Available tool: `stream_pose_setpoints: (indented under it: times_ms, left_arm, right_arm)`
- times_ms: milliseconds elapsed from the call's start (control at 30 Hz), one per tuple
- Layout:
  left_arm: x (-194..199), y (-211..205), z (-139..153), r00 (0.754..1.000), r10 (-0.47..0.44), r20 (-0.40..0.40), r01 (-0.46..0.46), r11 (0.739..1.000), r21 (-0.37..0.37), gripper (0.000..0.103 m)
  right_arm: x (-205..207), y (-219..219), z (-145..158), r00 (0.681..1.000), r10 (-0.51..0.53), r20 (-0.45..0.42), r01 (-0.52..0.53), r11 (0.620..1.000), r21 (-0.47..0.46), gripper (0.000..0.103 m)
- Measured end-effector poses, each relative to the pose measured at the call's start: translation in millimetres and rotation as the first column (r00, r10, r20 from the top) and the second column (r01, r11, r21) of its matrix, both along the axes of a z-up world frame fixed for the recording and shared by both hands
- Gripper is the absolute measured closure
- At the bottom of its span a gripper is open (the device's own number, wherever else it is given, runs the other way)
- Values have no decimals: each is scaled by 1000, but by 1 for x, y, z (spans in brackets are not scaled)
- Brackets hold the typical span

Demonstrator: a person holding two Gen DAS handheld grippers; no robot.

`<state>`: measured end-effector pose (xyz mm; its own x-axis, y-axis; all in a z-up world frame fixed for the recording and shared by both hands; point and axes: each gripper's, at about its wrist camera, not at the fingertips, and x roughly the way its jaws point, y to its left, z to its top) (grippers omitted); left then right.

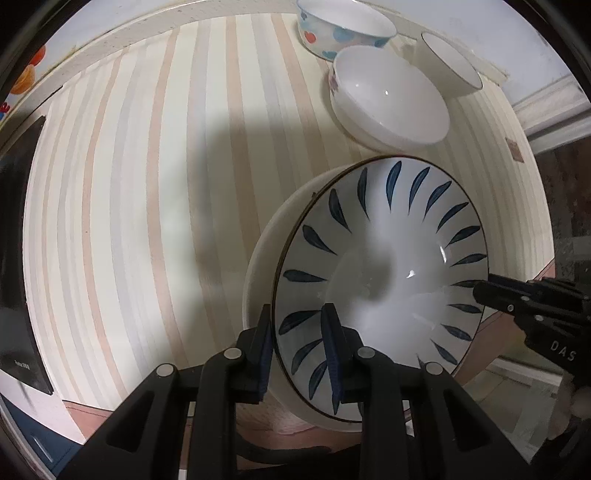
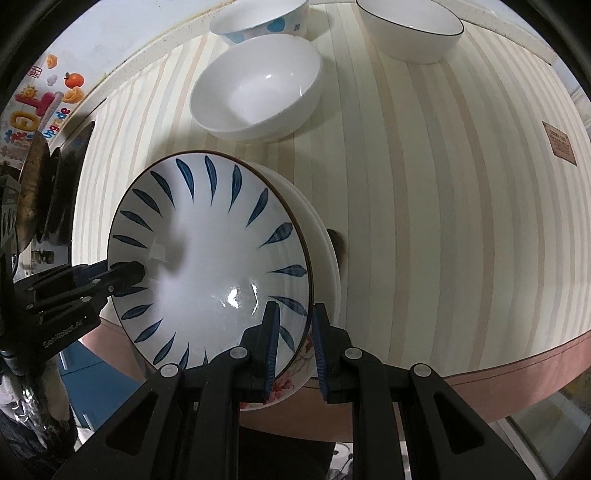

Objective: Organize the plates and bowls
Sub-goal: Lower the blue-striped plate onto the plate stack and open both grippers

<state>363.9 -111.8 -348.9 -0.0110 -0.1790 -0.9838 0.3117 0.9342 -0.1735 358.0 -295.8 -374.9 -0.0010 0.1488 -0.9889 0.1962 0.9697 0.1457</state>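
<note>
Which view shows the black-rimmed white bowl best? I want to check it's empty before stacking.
The right wrist view: the black-rimmed white bowl sits near the top, its rim and part of its bare inside visible. The left wrist view shows it smaller and steeply tilted at the frame's edge, with less of its inside visible.

Leaf-pattern plate [image 2: 207, 254] hides stacked dishes beneath; spotted bowl [image 1: 343, 26] cut off at top edge.
</note>
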Motion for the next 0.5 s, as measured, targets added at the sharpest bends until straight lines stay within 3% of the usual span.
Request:
stream_pose_setpoints:
  times_ms: [500]
  left_arm:
    - [-12,-14,-12,1000,-11,7,11,1000,24,80]
  right_arm:
    - [7,7,-8,1000,9,-6,-9,1000,-13,84]
